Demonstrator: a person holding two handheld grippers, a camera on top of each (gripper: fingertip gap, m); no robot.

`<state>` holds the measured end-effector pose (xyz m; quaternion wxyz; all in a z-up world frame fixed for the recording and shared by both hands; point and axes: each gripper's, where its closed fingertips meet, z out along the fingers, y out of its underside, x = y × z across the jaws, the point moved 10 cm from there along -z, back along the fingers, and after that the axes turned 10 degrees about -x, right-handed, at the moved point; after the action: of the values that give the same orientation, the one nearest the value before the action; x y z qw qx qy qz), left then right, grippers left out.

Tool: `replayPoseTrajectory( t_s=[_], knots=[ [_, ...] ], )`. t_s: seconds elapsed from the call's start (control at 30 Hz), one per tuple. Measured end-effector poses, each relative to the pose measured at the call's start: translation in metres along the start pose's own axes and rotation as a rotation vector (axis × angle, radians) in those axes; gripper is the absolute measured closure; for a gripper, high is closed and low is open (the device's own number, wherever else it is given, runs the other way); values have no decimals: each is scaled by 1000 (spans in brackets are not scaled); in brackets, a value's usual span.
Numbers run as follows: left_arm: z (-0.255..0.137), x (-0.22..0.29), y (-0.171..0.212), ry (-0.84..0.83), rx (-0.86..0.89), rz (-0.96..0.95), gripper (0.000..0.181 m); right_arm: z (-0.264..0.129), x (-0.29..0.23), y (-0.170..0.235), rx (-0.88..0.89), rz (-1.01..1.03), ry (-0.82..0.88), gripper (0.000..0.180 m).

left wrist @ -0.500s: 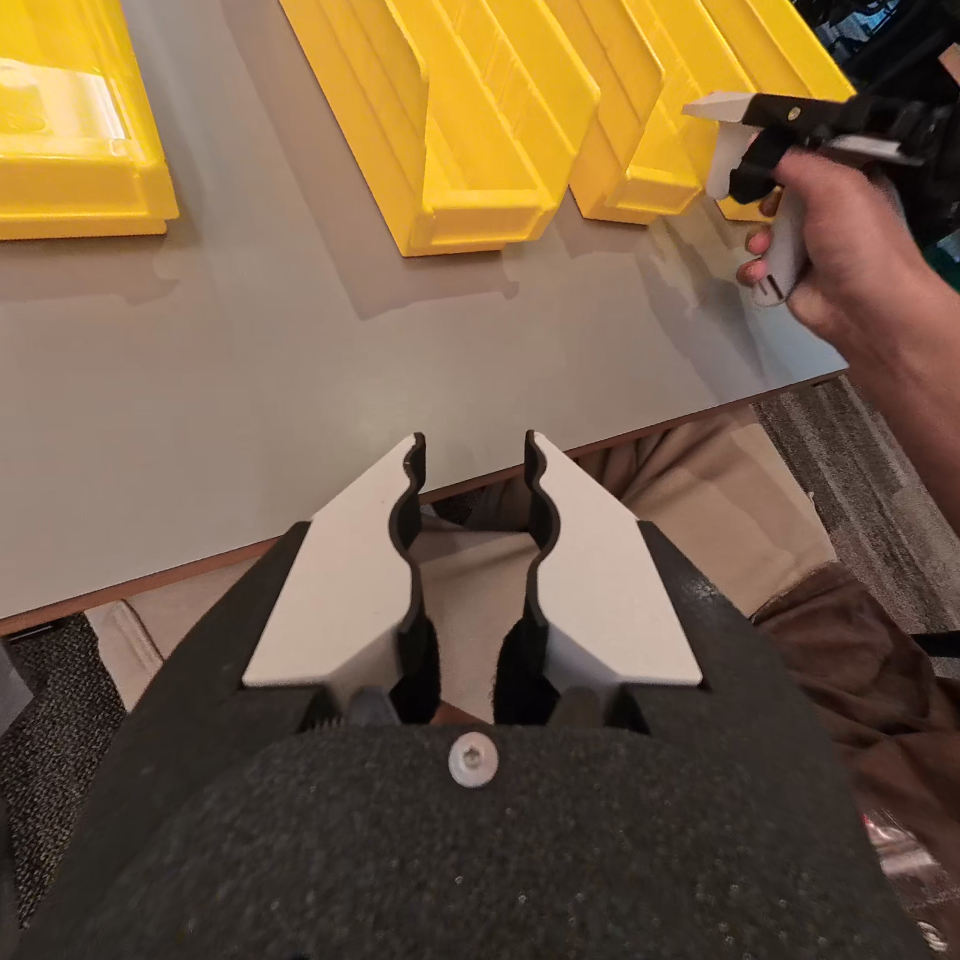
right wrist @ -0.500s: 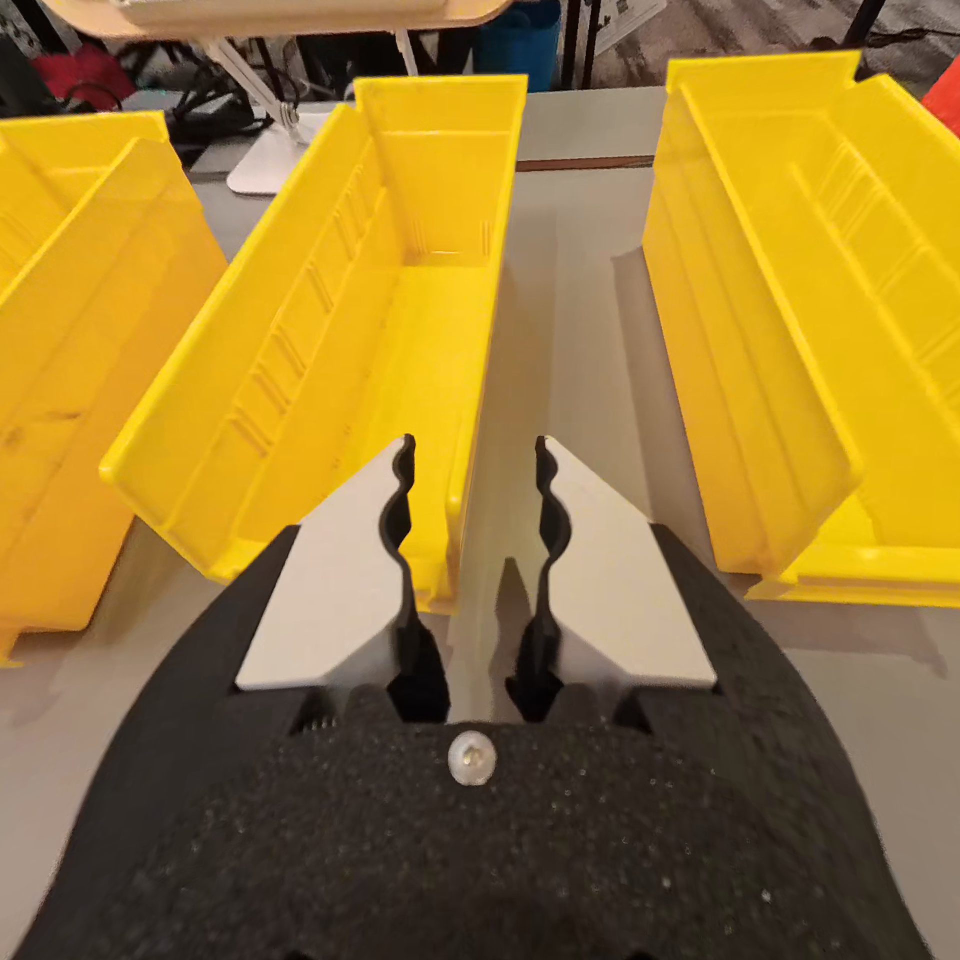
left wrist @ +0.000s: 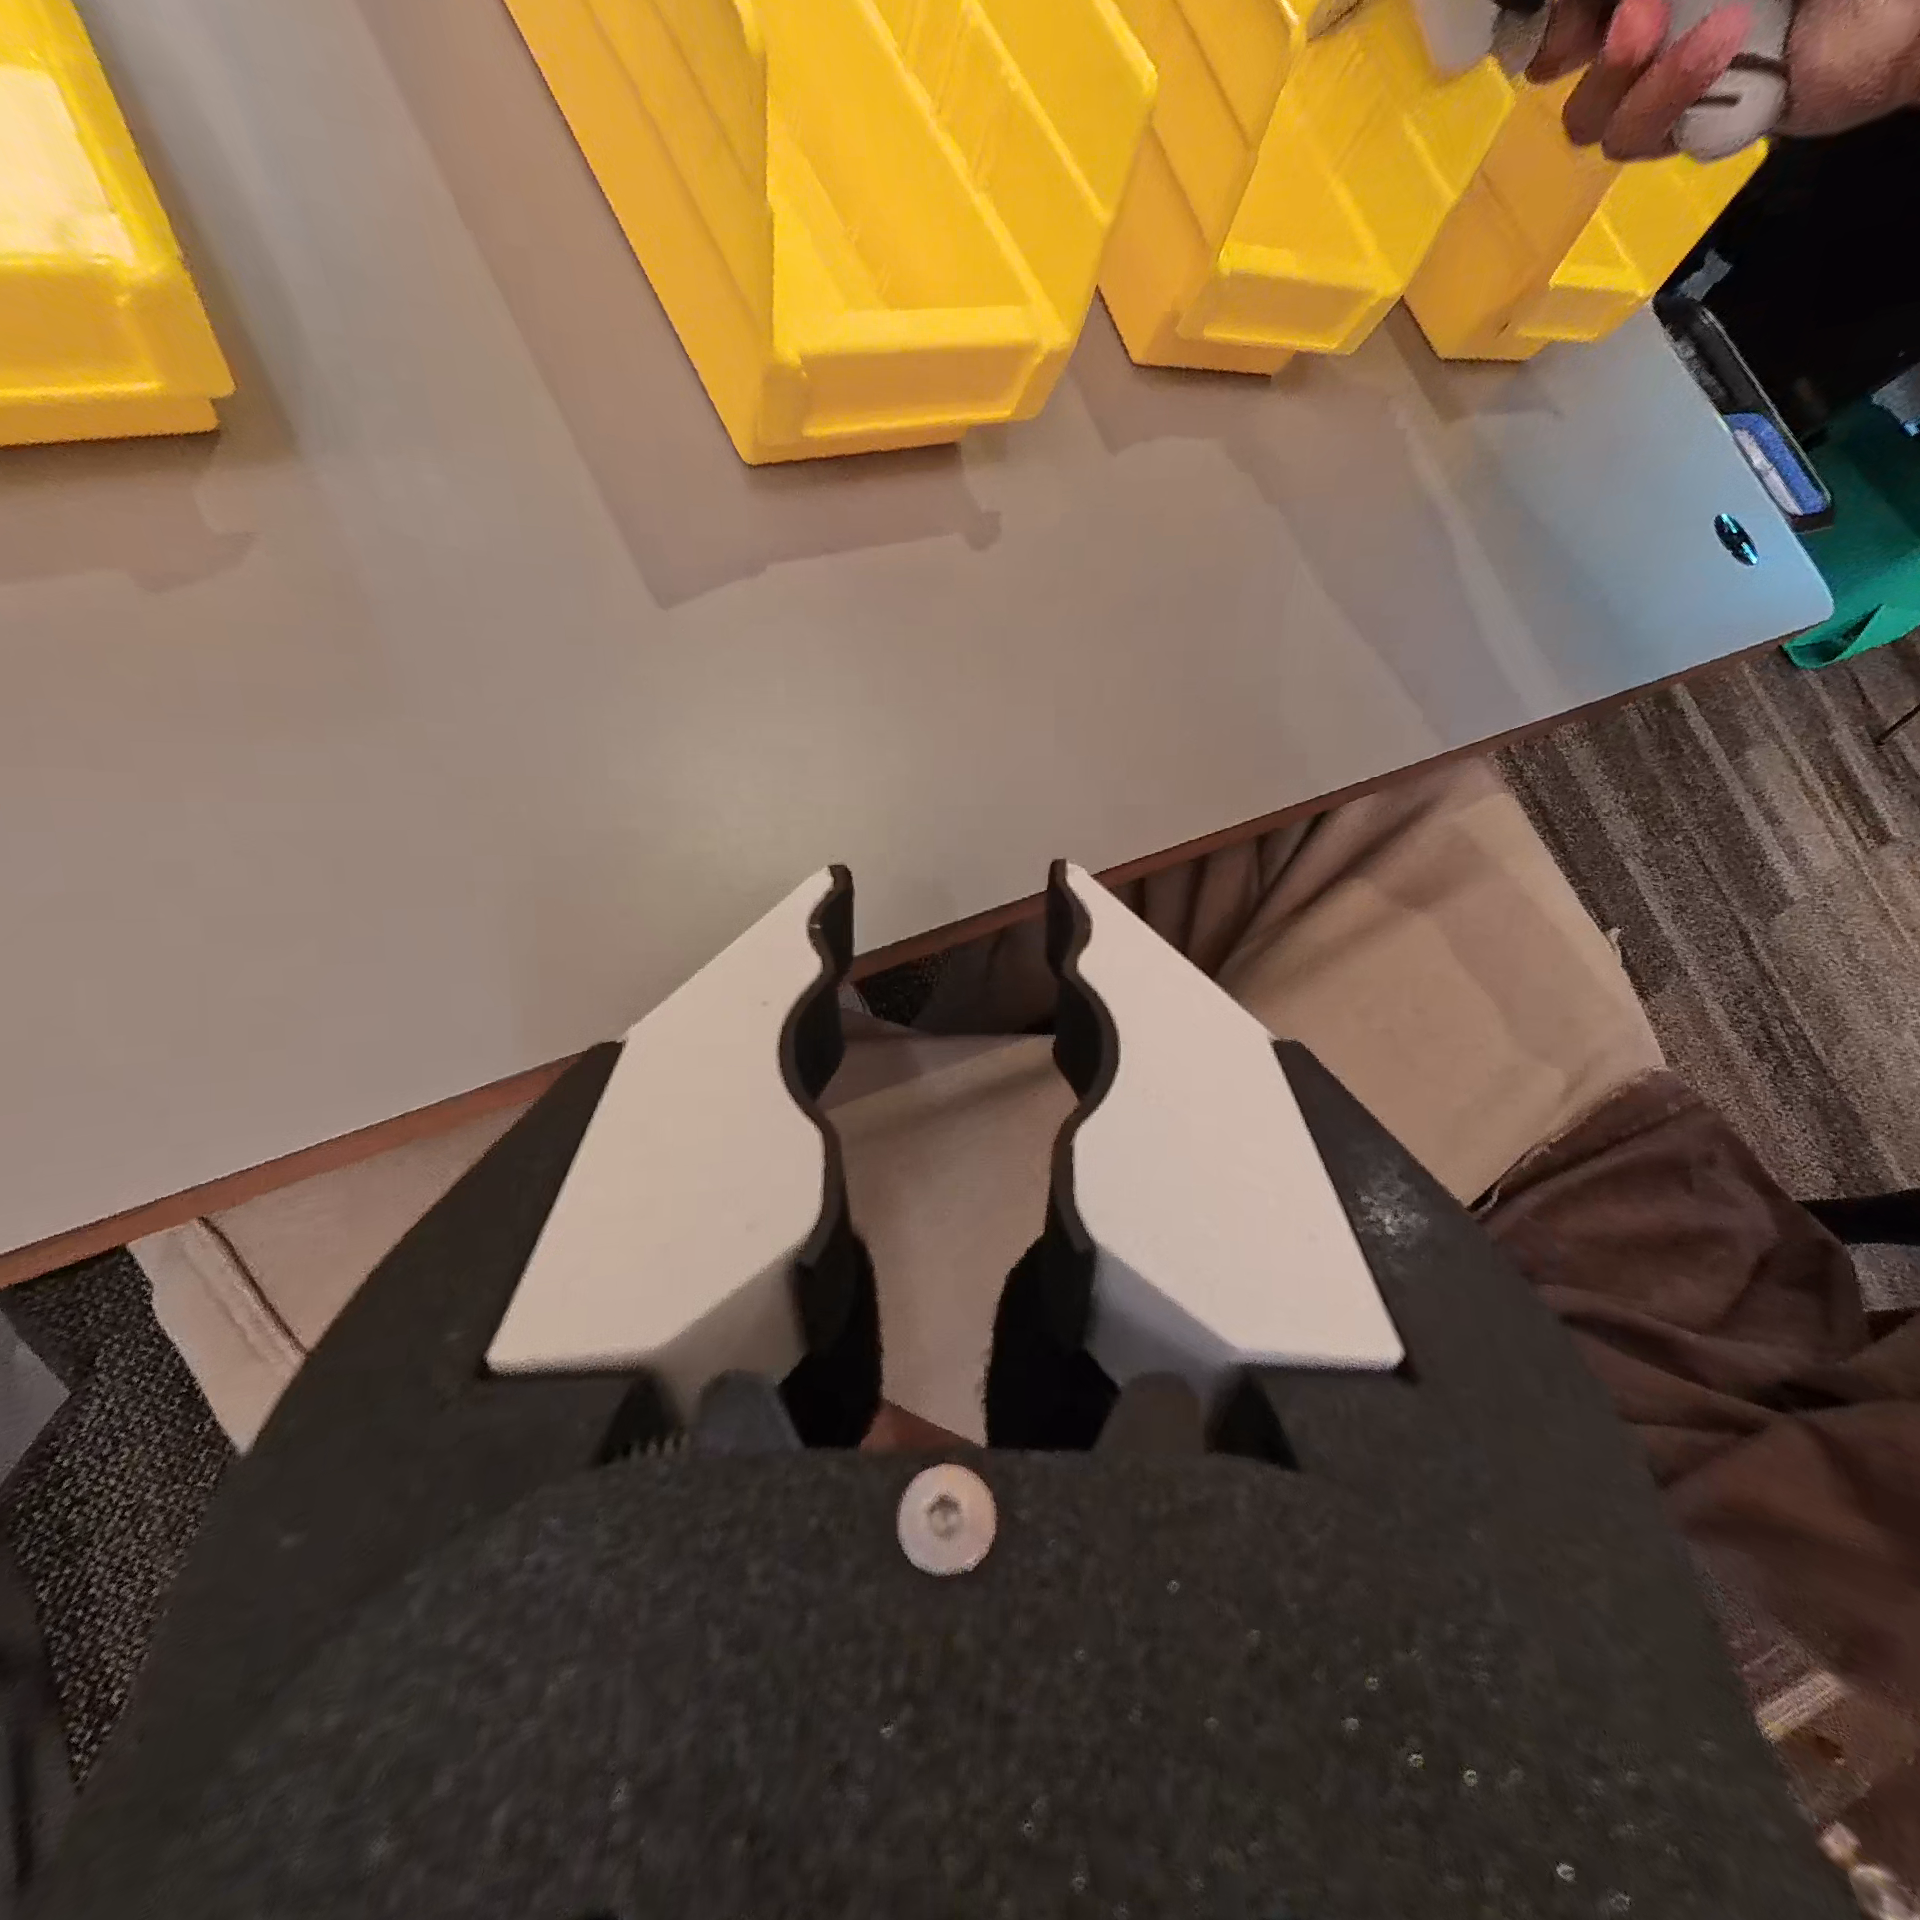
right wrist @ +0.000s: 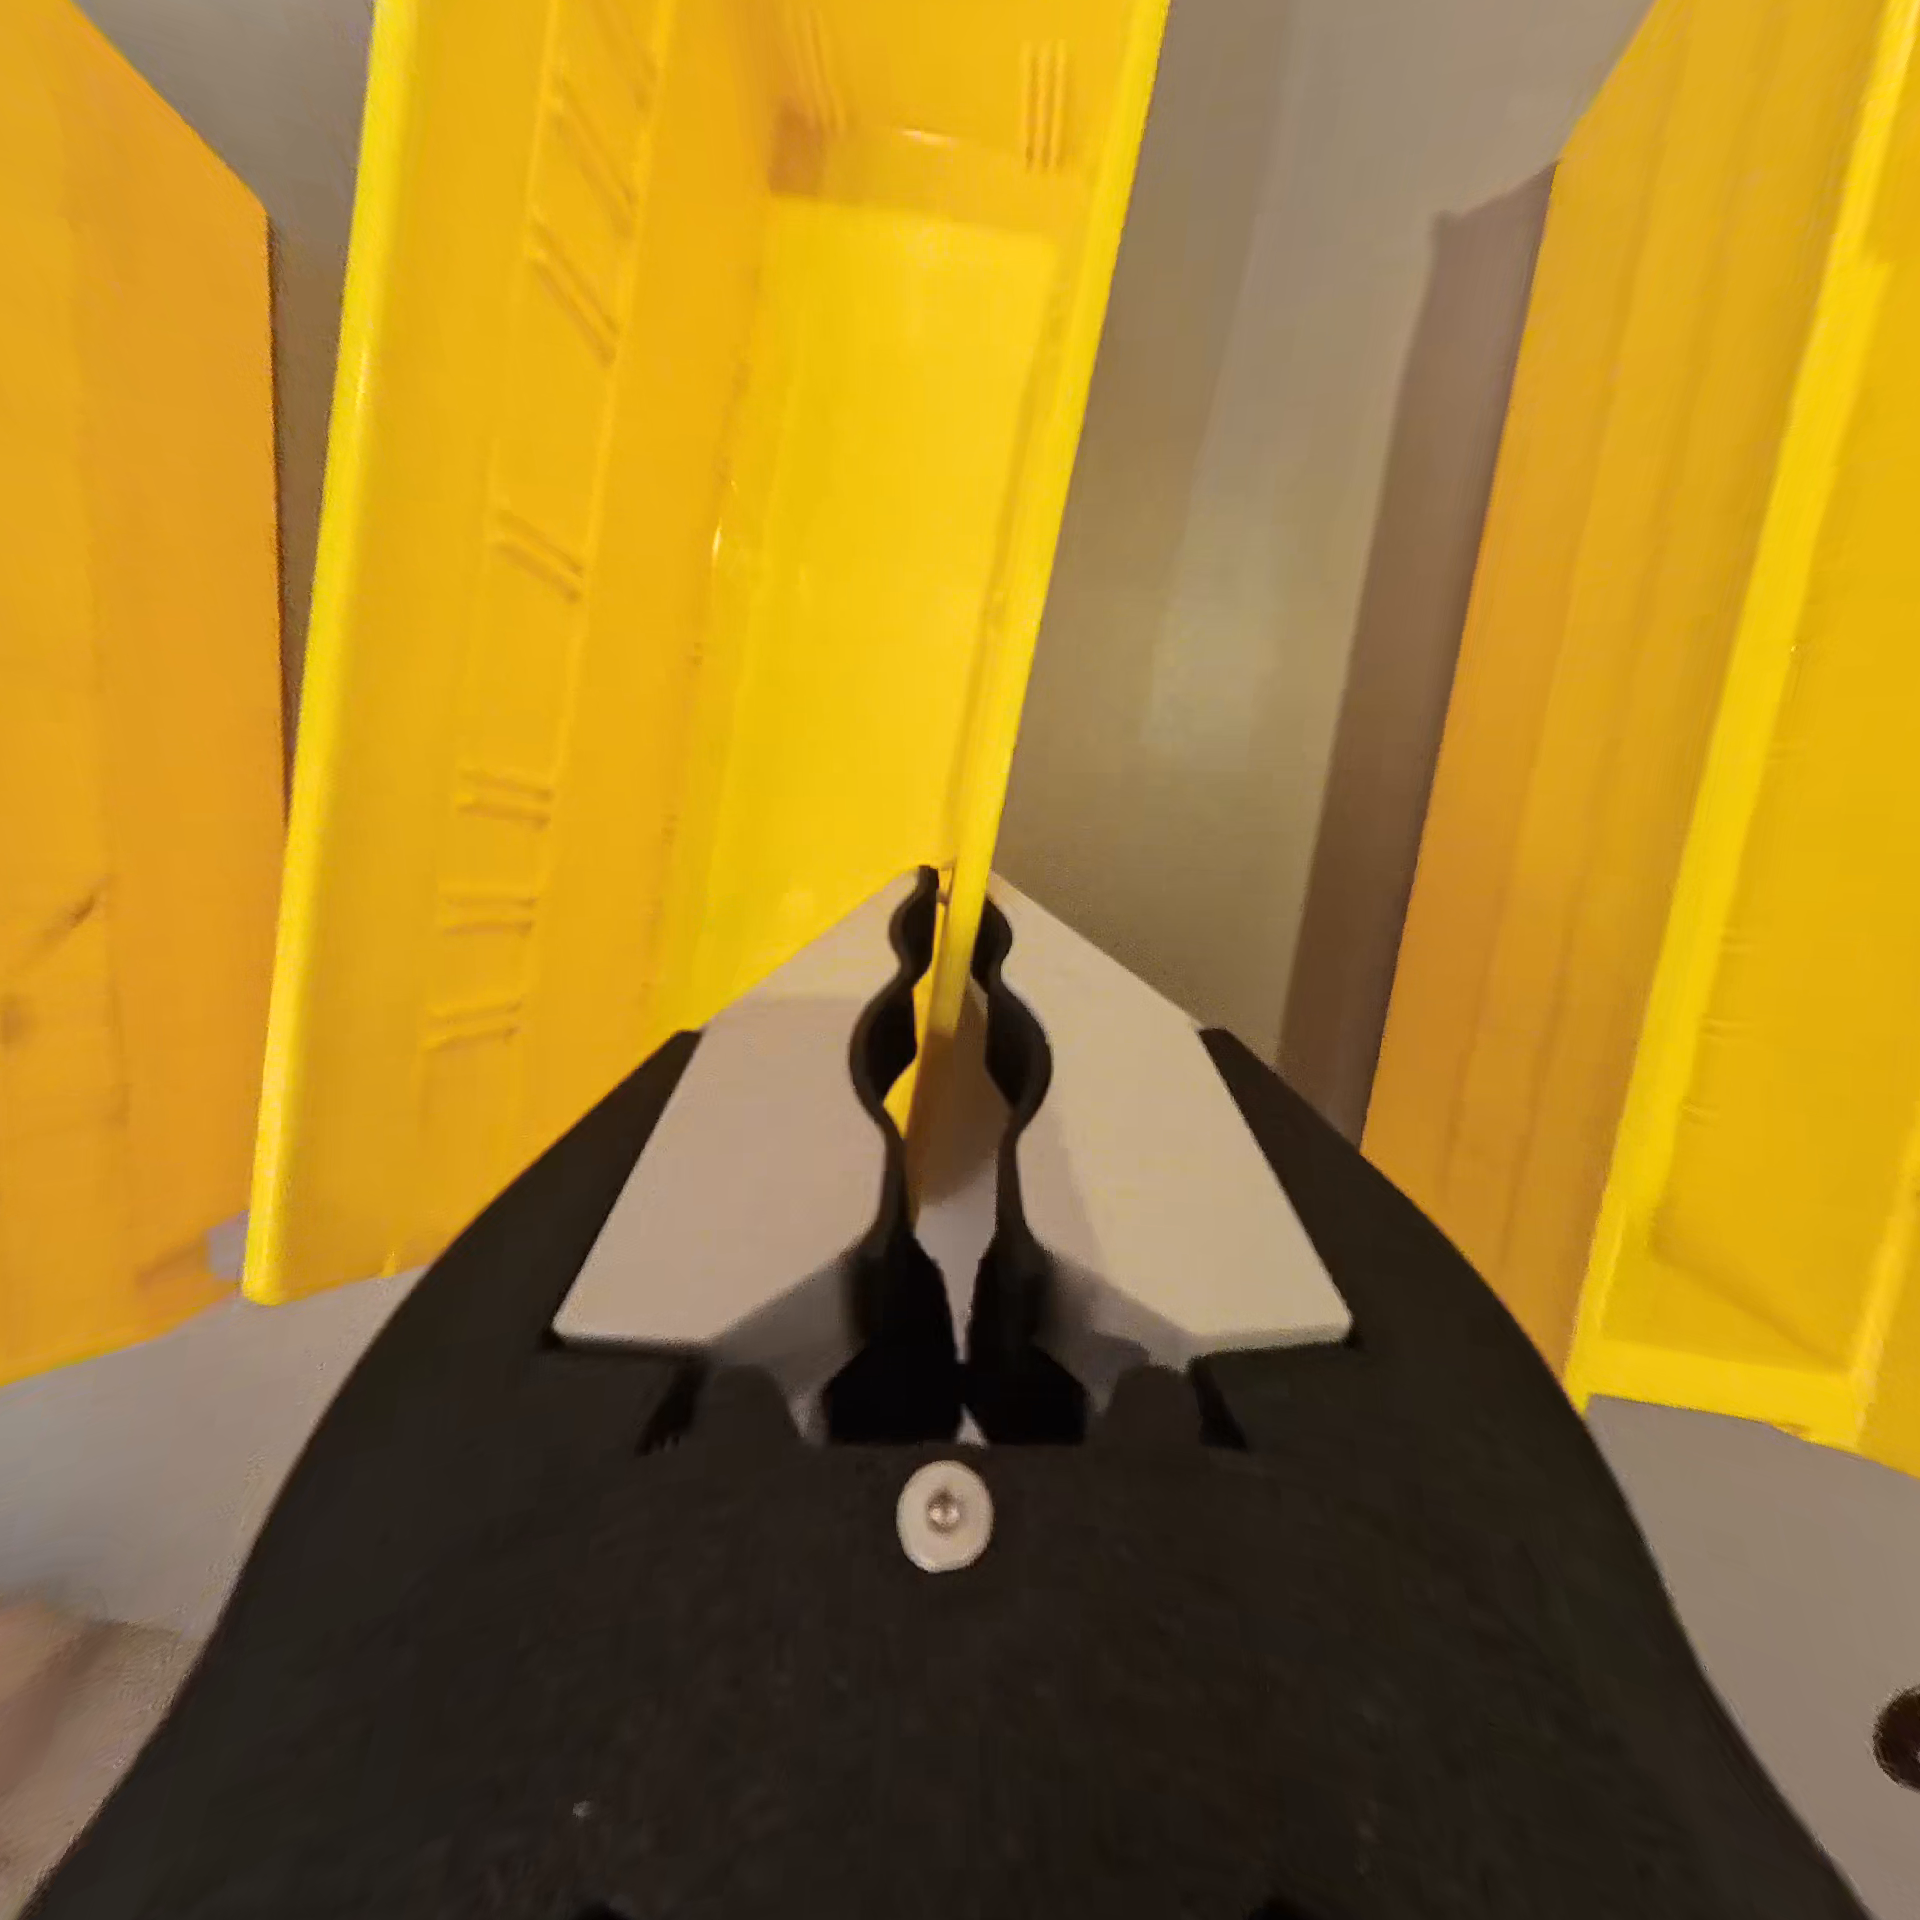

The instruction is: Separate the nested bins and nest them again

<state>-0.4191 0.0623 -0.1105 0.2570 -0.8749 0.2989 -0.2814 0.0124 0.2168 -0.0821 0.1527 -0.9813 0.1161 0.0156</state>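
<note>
Right gripper (right wrist: pixel 958 883): clamped on the thin right-hand side wall (right wrist: pixel 1049 416) of the middle bin (right wrist: pixel 831 468), near its front corner, wall edge running up between the two pads. Bin empty inside, flanked by a left bin (right wrist: pixel 125 623) and a right bin (right wrist: pixel 1714 727), each apart from it with bare table (right wrist: pixel 1195 520) showing between. Whether the gripped bin sits flat or is just lifting: cannot tell, view too close and blurred.

Left gripper (left wrist: pixel 948 894): jaws apart, holding nothing, hanging over the near table edge (left wrist: pixel 623 675) and the person's lap (left wrist: pixel 1403 987), well away from any bin.

From the left wrist view: four yellow bins (left wrist: pixel 914 270) in a row across the table, none visibly stacked in another; one far to the left, three closer together to the right. Hand (left wrist: pixel 1704 62) with the other tool at the top right corner, over the right-end bins; which of them is the gripped one, not certain from here.

Judged progress: separating looks done, all bins laid out singly. Re-nesting looks just begun, first bin gripped but not yet placed in another. Left to do, likely: lift this bin, drop it into a neighbour, repeat until one stack. Thin-wall pinch at one corner; tilt or slip on the lift possible.
</note>
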Motion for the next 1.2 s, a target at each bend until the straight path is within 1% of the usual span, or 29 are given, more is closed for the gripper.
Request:
replayPoseTrajectory(
  t_s=[0.07, 0.13, 0.23, 0.4, 0.53, 0.63, 0.73, 0.9, 0.97, 1.1, 1.2],
  knots=[
    [-1, 0, 1, 5, 2, -4, 146, -2, -1, -1, -24, 9, -13, 176],
    [-2, 0, 1, 6, 3, -3, 146, -8, 0, -2, -10, 40, -67, 176],
    [-4, 0, 2, 7, 7, -4, 146, -28, 1, 0, 63, 65, -103, 176],
    [-3, 1, 2, 20, -1, -17, 147, -70, -10, 10, 191, 99, -229, 177],
    [-1, 4, 2, 20, -6, -8, 147, -106, -36, 18, 334, 123, -321, 177],
    [0, 6, 2, 12, -11, 1, 148, -119, -68, 24, 409, 146, -381, 177],
    [0, 6, 2, 5, -12, 8, 148, -121, -100, 28, 448, 162, -420, 177],
    [-2, 6, 3, 10, -7, 0, 148, -106, -142, 30, 440, 200, -447, 176],
    [-2, 5, 4, 14, -5, -2, 148, -97, -154, 30, 437, 210, -414, 176],
    [-3, 6, 4, 23, -5, -5, 148, -81, -165, 27, 443, 207, -291, 176],
    [-4, 5, 4, 29, -1, -11, 148, -73, -171, 24, 426, 208, -280, 176]
  ],
)
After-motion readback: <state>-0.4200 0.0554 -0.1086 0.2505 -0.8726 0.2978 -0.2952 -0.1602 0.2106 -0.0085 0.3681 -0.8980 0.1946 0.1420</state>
